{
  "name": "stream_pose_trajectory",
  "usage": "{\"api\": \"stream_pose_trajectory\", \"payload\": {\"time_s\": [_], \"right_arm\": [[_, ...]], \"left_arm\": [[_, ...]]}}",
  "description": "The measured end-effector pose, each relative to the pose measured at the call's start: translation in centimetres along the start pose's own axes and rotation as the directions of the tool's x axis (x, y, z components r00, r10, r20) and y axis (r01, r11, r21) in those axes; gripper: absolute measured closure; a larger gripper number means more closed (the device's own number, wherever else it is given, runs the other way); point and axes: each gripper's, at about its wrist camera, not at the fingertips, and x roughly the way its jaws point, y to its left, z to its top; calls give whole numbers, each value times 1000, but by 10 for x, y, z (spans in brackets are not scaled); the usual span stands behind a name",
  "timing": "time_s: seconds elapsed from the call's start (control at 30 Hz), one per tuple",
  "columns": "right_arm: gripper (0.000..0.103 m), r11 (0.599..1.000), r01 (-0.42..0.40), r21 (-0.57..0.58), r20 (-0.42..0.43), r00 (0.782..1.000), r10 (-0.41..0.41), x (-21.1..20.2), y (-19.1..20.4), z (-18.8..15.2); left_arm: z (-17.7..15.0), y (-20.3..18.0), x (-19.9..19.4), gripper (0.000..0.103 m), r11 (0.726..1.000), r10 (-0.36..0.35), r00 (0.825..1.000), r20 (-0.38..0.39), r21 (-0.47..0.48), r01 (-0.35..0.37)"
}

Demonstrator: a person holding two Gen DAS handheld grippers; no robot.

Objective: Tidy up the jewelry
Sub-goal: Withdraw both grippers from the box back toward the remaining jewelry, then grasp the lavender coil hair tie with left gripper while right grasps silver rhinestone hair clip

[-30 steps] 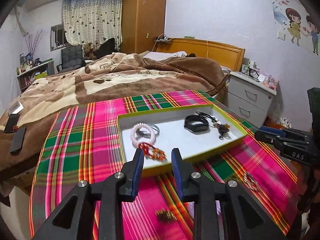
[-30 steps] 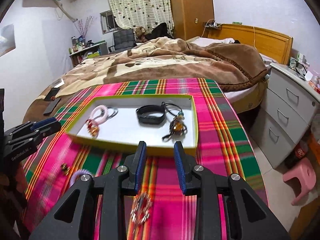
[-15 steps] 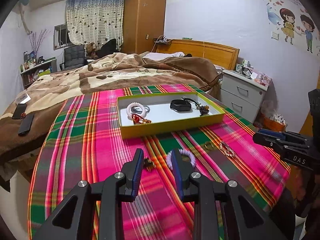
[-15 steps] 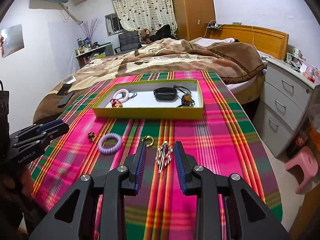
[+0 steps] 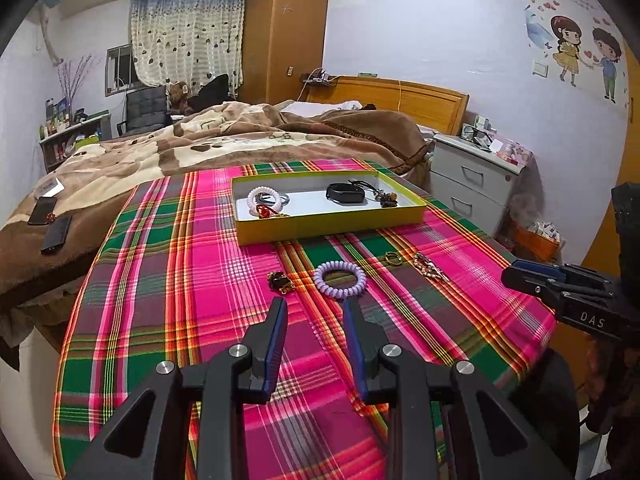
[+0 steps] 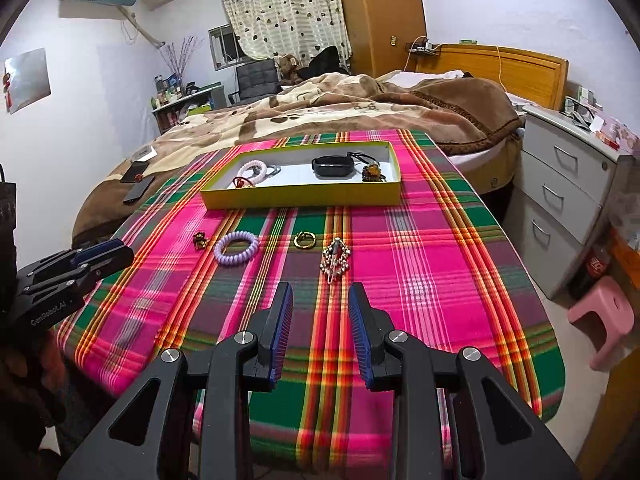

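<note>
A yellow-green tray (image 5: 332, 224) (image 6: 304, 198) sits at the far end of the plaid table and holds a white coil bracelet (image 5: 262, 197), a black band (image 5: 345, 193) and several other pieces. On the cloth lie a purple coil hair tie (image 5: 340, 280) (image 6: 237, 249), a small dark-gold piece (image 5: 281, 281) (image 6: 200, 240), a gold ring (image 5: 394, 258) (image 6: 305, 240) and a beaded silver clip (image 5: 430, 266) (image 6: 336, 260). My left gripper (image 5: 314, 308) is open and empty, just short of the hair tie. My right gripper (image 6: 320, 296) is open and empty, just short of the clip.
The plaid cloth (image 6: 420, 280) covers a table with its near edge under both grippers. A bed with a brown blanket (image 6: 360, 100) lies behind it. A grey drawer unit (image 6: 568, 184) and a pink stool (image 6: 604, 316) stand to the right.
Both grippers have pulled back from the tray toward the near edge of the table. The loose pieces on the cloth have come into view ahead of them. Both stay open.
</note>
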Motion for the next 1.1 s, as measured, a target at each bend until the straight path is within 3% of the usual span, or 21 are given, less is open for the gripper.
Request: {"api": "stream_pose_trajectory", "payload": {"time_s": [0.47, 0.57, 1.1], "right_arm": [[72, 1000, -7, 3, -24, 1000, 7, 10, 0, -2], [64, 1000, -6, 8, -27, 1000, 6, 15, -1, 0], [64, 1000, 28, 5, -79, 997, -28, 61, -6, 12]], "left_arm": [[0, -5, 10, 75, 1000, -15, 1000, -27, 4, 15], [2, -5, 17, 75, 1000, -19, 999, -35, 4, 19], [15, -4, 78, 75, 998, -34, 990, -137, -49, 27]]}}
